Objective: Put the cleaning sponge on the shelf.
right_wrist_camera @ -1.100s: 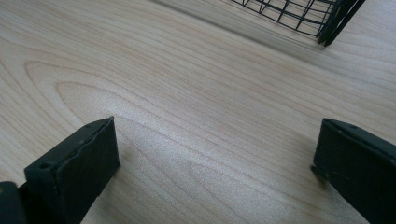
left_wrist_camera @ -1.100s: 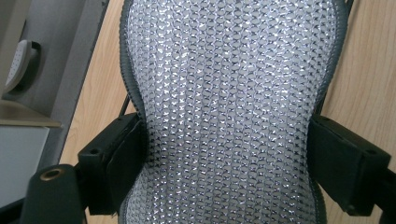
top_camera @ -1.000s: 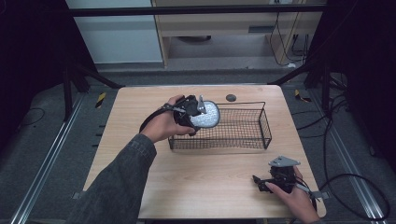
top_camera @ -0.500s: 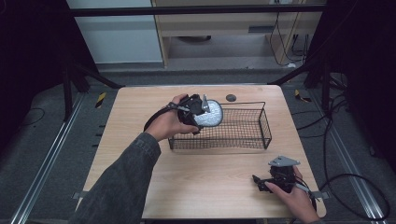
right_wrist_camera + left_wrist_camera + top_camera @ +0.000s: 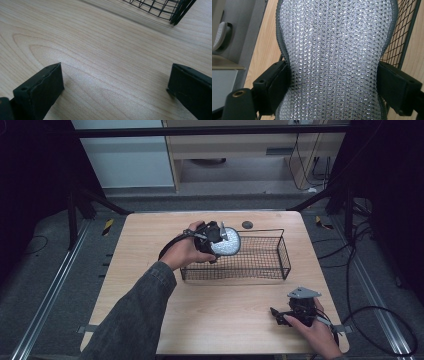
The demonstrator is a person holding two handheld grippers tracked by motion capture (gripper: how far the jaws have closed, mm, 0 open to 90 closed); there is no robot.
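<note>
My left gripper (image 5: 218,239) is shut on a silvery mesh pad with a grey rim (image 5: 227,243), held over the left end of a black wire basket (image 5: 280,254). In the left gripper view the sparkling pad (image 5: 334,50) is squeezed at its waist between both black jaws, and the basket's wire side (image 5: 402,42) shows at the right. My right gripper (image 5: 278,313) rests low on the wooden table (image 5: 225,315) near the front right corner. Its jaws stand wide apart over bare wood, so the right gripper (image 5: 115,85) is open and holds nothing.
A small dark round disc (image 5: 247,225) lies on the table behind the basket. A corner of the basket (image 5: 172,10) shows at the top of the right gripper view. Cables trail on the floor to the right of the table.
The left gripper with the mesh pad has shifted slightly toward the basket. The right gripper has stayed in place.
</note>
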